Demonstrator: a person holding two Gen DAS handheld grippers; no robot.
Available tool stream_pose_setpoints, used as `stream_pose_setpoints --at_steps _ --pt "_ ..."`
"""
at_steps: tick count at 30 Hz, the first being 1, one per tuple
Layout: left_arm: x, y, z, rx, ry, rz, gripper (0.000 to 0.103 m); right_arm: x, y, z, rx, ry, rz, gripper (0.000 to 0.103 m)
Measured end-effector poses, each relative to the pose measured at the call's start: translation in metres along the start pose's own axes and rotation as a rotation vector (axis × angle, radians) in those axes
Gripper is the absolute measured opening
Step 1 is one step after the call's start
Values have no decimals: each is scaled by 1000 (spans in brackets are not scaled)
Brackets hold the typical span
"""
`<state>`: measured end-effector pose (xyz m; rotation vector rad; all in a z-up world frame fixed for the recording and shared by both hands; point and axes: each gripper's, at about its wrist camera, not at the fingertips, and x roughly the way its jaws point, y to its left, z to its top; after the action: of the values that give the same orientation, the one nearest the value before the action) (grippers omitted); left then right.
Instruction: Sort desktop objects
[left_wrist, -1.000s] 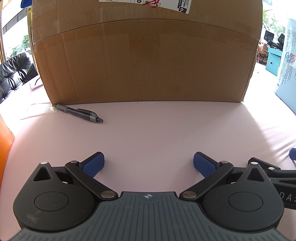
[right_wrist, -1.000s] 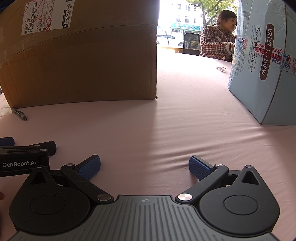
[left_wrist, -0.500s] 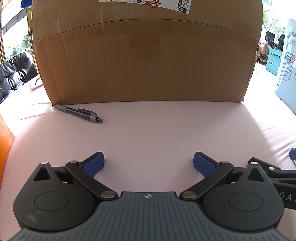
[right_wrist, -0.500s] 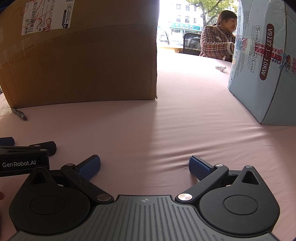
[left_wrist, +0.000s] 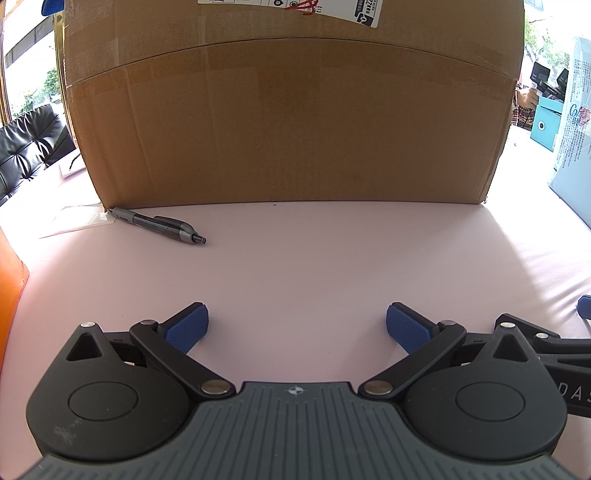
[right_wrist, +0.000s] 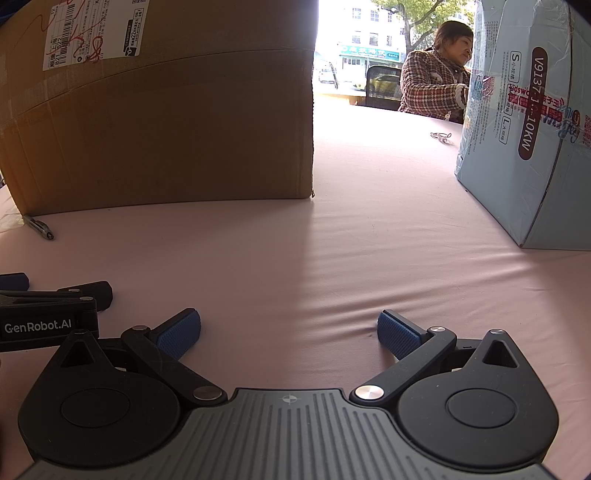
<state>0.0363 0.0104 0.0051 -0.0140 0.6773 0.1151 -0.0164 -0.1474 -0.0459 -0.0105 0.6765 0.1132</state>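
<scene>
A grey and black pen (left_wrist: 159, 224) lies on the pink tablecloth (left_wrist: 314, 266) at the foot of a big cardboard box (left_wrist: 288, 122), ahead and to the left of my left gripper (left_wrist: 297, 326). That gripper rests low over the cloth, open, with nothing between its blue pads. In the right wrist view the same pen (right_wrist: 38, 227) shows at the far left by the box (right_wrist: 166, 125). My right gripper (right_wrist: 289, 334) is open and empty too, with the left gripper's body (right_wrist: 48, 314) just to its left.
A light blue printed carton (right_wrist: 532, 140) stands at the right on the cloth. A person in a checked jacket (right_wrist: 432, 85) sits at the table's far side, with a small metal object (right_wrist: 441, 136) nearby. An orange thing (left_wrist: 9, 291) and a clear plastic sheet (left_wrist: 79, 219) lie at the left.
</scene>
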Motion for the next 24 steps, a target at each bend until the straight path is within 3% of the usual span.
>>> stream_pose_setpoints --at_steps 24 --pt "0 0 -1 -6 -6 7 103 0 0 -1 0 0 -2 103"
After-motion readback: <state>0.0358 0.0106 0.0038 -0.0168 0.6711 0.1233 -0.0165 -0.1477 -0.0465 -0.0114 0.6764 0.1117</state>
